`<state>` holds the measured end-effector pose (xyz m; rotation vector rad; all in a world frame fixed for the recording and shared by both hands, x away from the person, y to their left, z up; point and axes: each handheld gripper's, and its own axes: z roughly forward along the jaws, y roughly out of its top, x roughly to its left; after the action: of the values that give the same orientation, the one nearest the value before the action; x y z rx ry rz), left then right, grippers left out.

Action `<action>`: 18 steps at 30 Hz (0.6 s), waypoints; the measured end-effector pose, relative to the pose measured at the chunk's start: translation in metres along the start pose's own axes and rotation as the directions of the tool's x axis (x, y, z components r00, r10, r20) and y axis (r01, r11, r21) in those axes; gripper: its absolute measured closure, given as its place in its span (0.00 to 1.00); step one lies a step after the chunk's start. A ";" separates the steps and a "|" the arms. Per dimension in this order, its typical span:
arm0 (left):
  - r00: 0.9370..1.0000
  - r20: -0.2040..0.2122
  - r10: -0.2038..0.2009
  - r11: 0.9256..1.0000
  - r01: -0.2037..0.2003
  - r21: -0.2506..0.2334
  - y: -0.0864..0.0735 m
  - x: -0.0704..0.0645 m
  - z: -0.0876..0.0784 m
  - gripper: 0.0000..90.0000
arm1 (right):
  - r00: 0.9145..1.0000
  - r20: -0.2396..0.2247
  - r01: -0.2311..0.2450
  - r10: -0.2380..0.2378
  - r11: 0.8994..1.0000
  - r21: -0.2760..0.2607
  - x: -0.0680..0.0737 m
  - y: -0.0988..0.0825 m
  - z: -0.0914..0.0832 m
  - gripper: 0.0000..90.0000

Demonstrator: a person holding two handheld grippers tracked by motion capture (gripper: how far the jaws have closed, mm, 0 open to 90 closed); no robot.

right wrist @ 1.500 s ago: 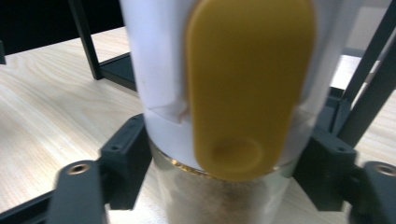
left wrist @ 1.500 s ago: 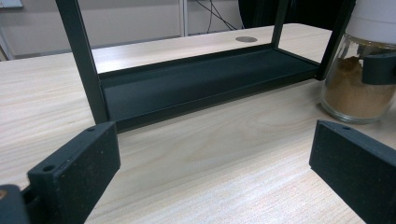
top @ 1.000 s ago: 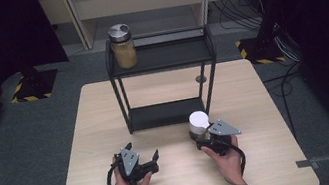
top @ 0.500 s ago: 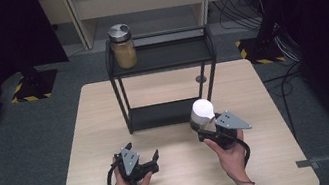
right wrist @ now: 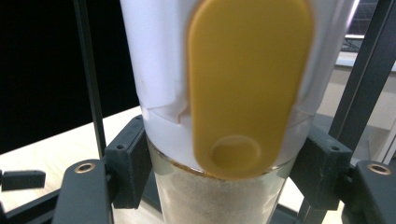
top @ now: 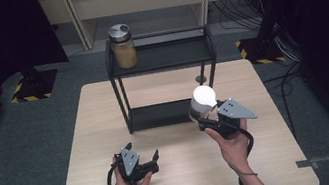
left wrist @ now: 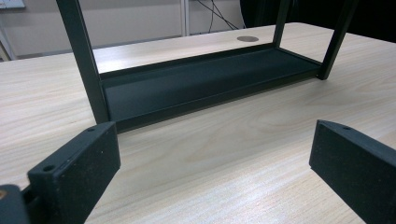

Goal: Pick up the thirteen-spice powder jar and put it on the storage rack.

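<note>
Two jars, one rack (top: 161, 57), two grippers. The right gripper (top: 205, 117) clamps a white-lidded jar (top: 203, 100) off the table (top: 274, 155), at the rack's five o'clock corner. The second jar (top: 123, 46) stands at the top shelf's nine o'clock end. The left gripper (top: 142, 160) gapes wide, empty, at six o'clock on bare tabletop.

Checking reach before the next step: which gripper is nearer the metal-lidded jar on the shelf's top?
Right. The right gripper, shut on a white-capped container, is raised beside the shelf's front right leg; the left gripper sits low, farther from the jar.
</note>
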<state>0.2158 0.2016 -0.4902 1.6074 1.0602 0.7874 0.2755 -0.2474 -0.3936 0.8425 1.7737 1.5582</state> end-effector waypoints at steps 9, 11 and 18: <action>1.000 -0.005 -0.005 1.000 0.005 -0.004 -0.001 0.000 0.000 0.02 | 1.000 -0.002 -0.001 0.001 1.000 -0.012 -0.001 0.015 0.003 0.34; 1.000 -0.006 -0.008 1.000 0.008 -0.004 -0.001 0.000 0.000 0.02 | 1.000 0.000 -0.002 0.002 1.000 -0.016 0.000 0.017 0.003 0.34; 1.000 -0.004 -0.008 1.000 0.008 0.000 0.000 0.000 0.000 0.02 | 1.000 -0.007 0.001 -0.001 1.000 -0.029 0.000 0.029 0.004 0.34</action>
<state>0.2160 0.2015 -0.4902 1.6012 1.0687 0.7857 0.2803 -0.2426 -0.3647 0.8236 1.7522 1.5840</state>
